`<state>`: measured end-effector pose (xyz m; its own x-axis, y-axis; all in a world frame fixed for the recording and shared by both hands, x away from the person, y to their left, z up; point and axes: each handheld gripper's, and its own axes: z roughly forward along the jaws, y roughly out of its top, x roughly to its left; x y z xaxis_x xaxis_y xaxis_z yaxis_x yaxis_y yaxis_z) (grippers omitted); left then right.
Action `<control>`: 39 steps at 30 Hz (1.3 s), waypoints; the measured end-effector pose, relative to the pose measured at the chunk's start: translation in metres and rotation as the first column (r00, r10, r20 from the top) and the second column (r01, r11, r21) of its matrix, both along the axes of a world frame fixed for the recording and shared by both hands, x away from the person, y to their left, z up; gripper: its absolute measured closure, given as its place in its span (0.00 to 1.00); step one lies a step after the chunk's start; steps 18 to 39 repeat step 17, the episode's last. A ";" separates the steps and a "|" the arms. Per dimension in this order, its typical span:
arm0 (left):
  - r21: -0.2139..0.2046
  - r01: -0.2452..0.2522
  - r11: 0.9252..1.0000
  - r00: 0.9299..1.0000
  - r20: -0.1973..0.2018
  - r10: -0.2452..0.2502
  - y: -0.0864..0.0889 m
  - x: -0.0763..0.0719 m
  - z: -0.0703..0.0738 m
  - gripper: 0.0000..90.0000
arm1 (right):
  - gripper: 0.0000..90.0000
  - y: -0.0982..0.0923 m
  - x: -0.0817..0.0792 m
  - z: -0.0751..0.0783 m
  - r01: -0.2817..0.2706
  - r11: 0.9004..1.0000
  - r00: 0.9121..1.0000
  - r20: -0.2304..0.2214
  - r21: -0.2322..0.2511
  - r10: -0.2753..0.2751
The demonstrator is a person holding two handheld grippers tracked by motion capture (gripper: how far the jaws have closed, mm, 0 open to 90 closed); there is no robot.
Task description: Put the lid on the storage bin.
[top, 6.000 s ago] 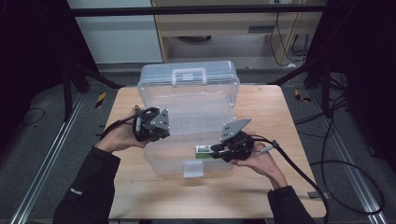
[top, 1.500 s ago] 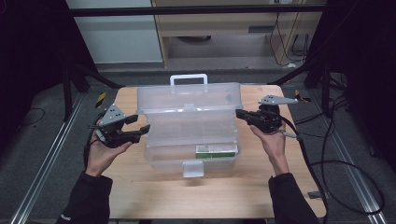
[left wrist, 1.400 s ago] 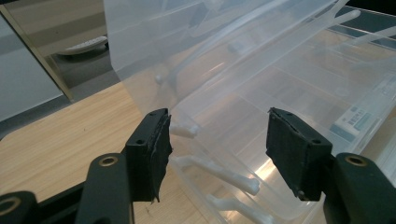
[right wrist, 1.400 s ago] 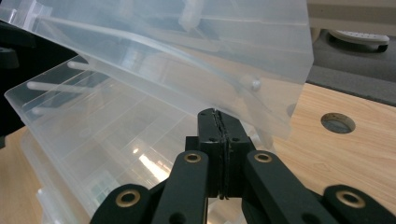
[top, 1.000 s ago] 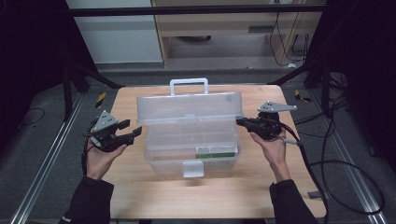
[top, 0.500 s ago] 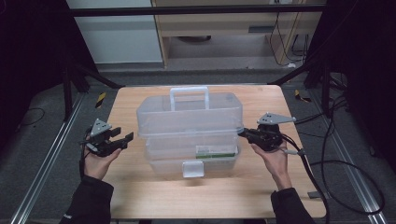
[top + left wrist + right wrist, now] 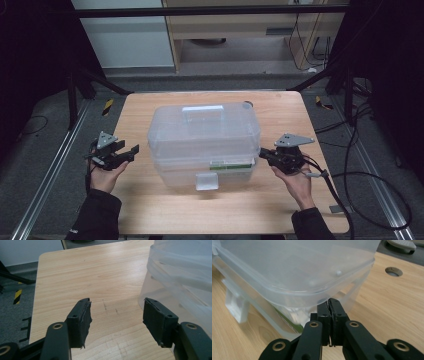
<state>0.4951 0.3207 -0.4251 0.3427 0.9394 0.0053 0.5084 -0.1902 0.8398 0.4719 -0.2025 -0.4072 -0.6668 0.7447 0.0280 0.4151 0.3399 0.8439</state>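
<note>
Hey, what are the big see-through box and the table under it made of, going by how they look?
The box looks like clear, slightly frosted plastic: you see its green-labelled contents through the walls, and the rim looks moulded. The table looks like light wood or a wood-look laminate, matte with visible grain; which of the two is hard to tell.

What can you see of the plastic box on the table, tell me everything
The box is clear plastic with rounded corners, and its lid looks down but not latched. A handle lies flat on top, and a front latch hangs down. A green-edged pack shows through the front wall. It stands upright mid-table. The shut right gripper sits at its right end under the lid's rim; whether they touch is unclear. The open left gripper is apart from it.
</note>
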 end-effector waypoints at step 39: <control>0.008 -0.043 0.999 0.999 -0.032 0.043 0.010 0.003 -0.017 0.38 | 0.48 -0.058 0.007 -0.039 0.281 0.960 0.959 0.020 0.000 -0.281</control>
